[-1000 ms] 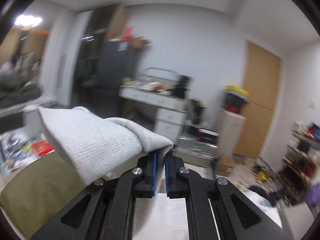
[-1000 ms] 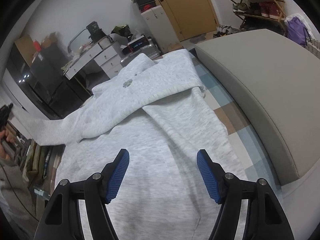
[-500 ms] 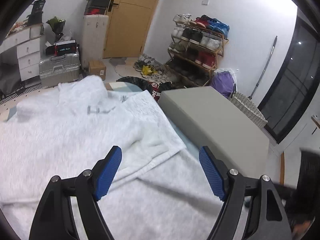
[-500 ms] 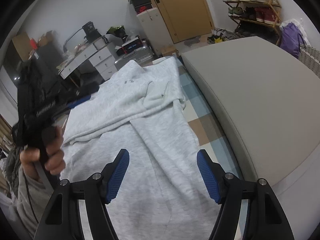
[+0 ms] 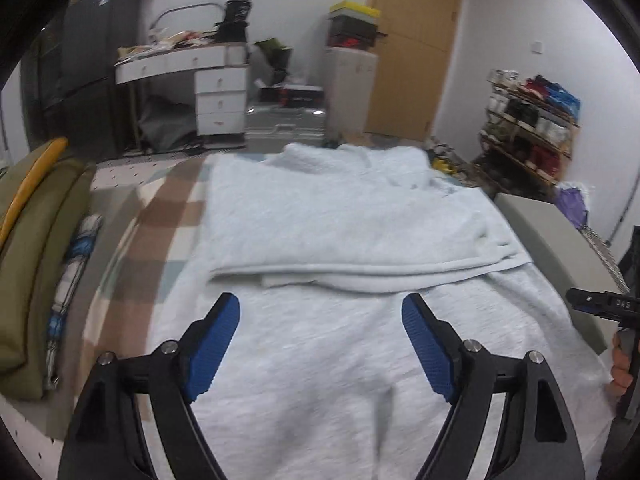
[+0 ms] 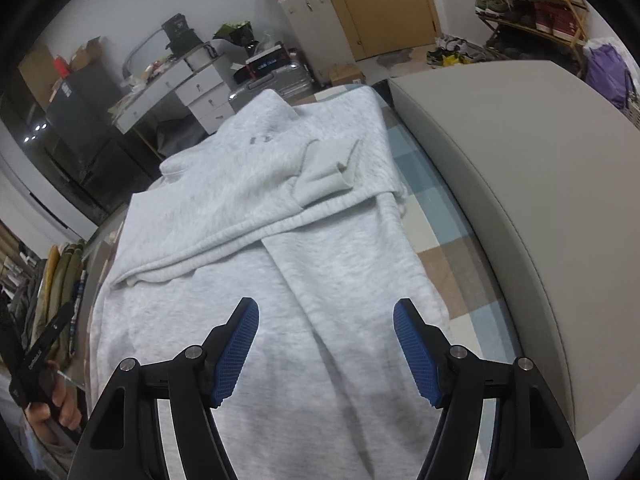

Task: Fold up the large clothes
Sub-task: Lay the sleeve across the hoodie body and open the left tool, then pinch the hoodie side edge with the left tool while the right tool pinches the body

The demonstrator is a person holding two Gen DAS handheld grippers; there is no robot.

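One folded cuff (image 6: 326, 176), right view only.

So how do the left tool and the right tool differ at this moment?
The left tool has just been opening its jaws and hangs over the middle of the grey sweatshirt; the right tool hangs nearer the sweatshirt's edge beside the beige cushion. The left tool's jaws stand slightly wider than the right tool's. Both are open, hold nothing, and have blue pads.
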